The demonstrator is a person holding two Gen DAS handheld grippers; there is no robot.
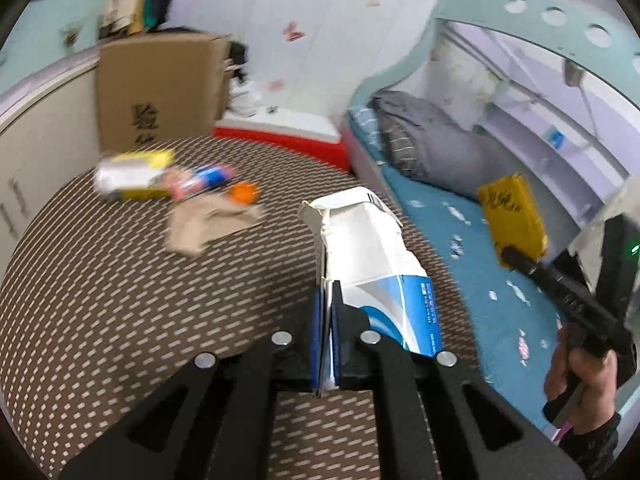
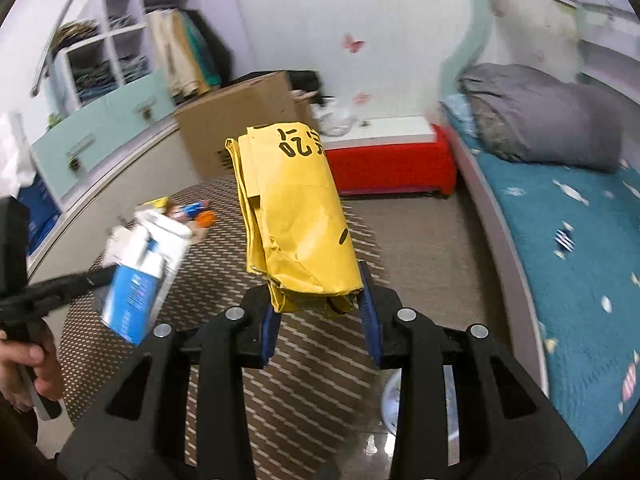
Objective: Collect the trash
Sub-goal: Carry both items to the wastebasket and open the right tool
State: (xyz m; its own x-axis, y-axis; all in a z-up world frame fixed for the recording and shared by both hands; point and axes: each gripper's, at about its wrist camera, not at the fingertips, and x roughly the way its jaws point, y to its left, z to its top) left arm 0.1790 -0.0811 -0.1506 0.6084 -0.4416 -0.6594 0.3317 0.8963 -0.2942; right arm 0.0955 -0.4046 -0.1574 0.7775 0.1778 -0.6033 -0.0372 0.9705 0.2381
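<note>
My left gripper [image 1: 327,292] is shut on the edge of a torn white and blue carton [image 1: 372,256], held above the brown patterned mat [image 1: 120,300]. The same carton [image 2: 140,276] shows at the left of the right wrist view. My right gripper [image 2: 320,304] is shut on a crumpled yellow paper bag [image 2: 296,216] with black print, lifted over the mat [image 2: 328,360]. That yellow bag [image 1: 514,216] also appears at the right in the left wrist view. More trash lies on the mat: a yellow and white box [image 1: 132,176], a red and blue wrapper [image 1: 200,178], an orange piece [image 1: 244,193] and brown paper [image 1: 212,224].
A large cardboard box [image 1: 160,88] stands at the mat's far edge beside a red and white low chest [image 1: 288,136]. A bed with a blue sheet [image 1: 480,280] and grey pillow [image 1: 432,140] runs along the right. Cabinets [image 2: 100,128] line the left wall.
</note>
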